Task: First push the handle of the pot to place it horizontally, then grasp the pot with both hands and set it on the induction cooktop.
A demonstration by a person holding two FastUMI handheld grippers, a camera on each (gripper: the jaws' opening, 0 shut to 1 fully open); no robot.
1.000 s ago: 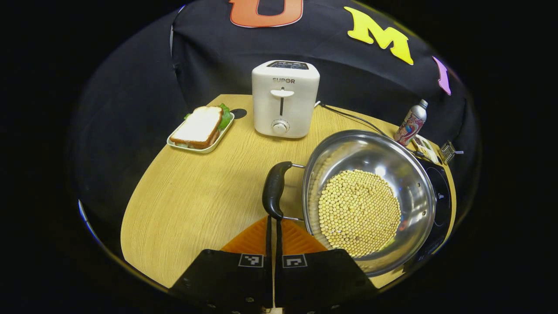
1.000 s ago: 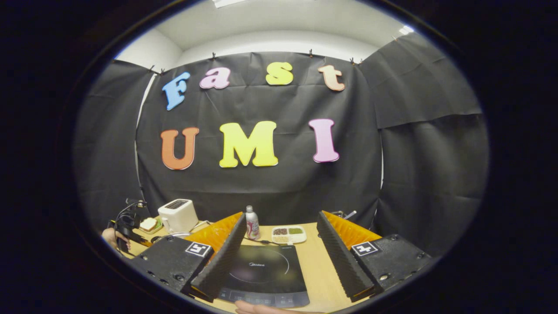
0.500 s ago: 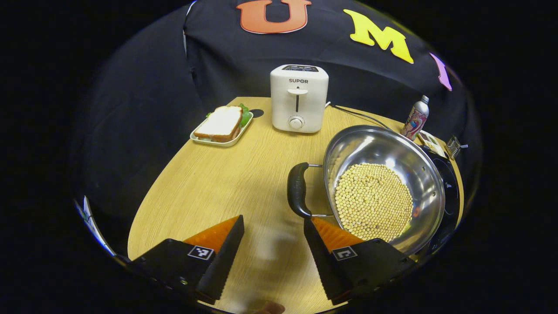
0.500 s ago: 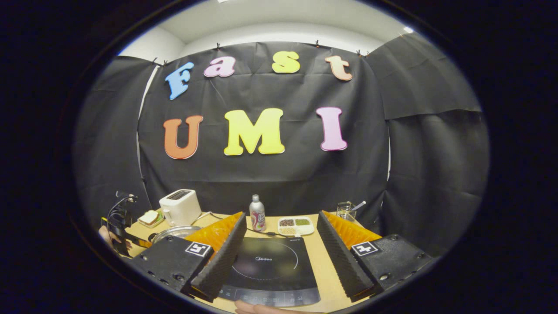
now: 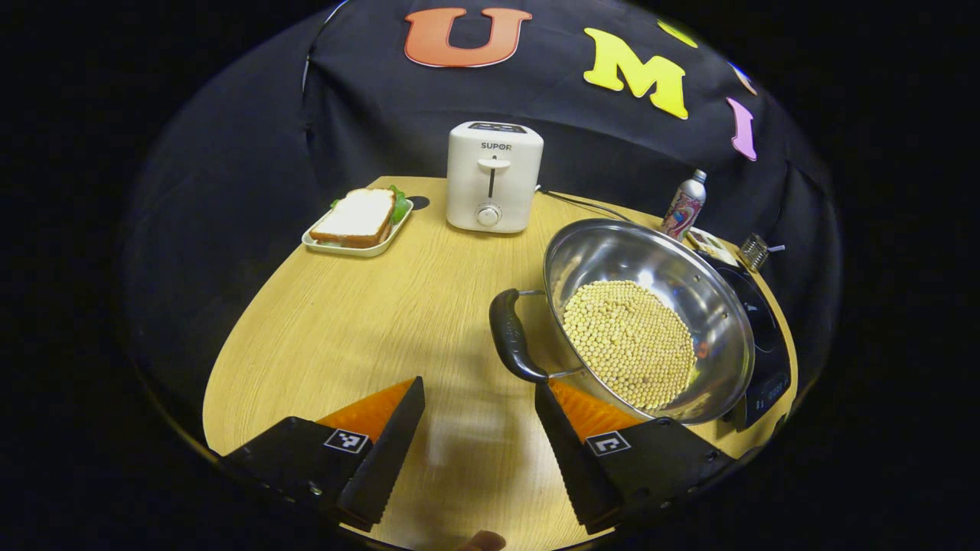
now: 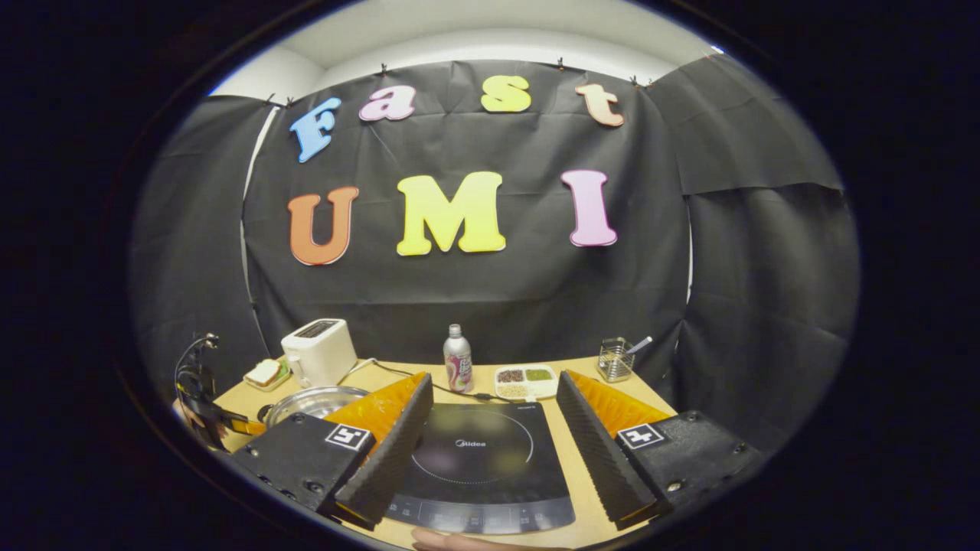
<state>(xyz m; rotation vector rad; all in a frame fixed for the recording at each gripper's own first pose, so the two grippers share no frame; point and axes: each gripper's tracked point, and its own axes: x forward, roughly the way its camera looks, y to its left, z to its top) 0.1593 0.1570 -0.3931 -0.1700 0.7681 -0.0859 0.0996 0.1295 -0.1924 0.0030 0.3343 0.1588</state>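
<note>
Left gripper view: the left gripper (image 5: 478, 428) sits at the bottom centre of the frame, fingers spread wide with bare table (image 5: 344, 321) between them, holding nothing. The stainless pot (image 5: 651, 314) lies right of centre, just beyond and to the right of the right-hand finger (image 5: 570, 428). Its black handle (image 5: 509, 337) curves toward the gripper; the handle's lower end comes just beside that finger's tip, and whether they touch I cannot tell. The pot's bottom is covered with a layer of yellow beans (image 5: 628, 340). The pot's far side overlaps the edge of the induction cooktop (image 5: 754, 344) at the right rim of the frame.

Upper centre: a white toaster (image 5: 494, 176); left of it a sandwich (image 5: 356, 216) on a pale tray (image 5: 352, 246). Upper right: a metal bottle (image 5: 684, 205) and a wire holder (image 5: 754, 249).

Right gripper view: the right gripper (image 6: 490, 436) is at bottom centre, fingers set wide apart and empty, framing the black induction cooktop (image 6: 482, 467), which lies directly between and beyond them. The pot (image 6: 314, 402) shows at lower left as a thin steel rim, left of the left-hand finger (image 6: 390, 448) and well clear of both. The other gripper (image 6: 203, 398) appears at the far left edge.

This view gives the cooktop's whole surface and a divided dish (image 6: 524, 380) with three kinds of grain behind it, beside the bottle (image 6: 458, 369) and wire holder (image 6: 615, 360). The left gripper view alone gives the pot's interior and handle.
</note>
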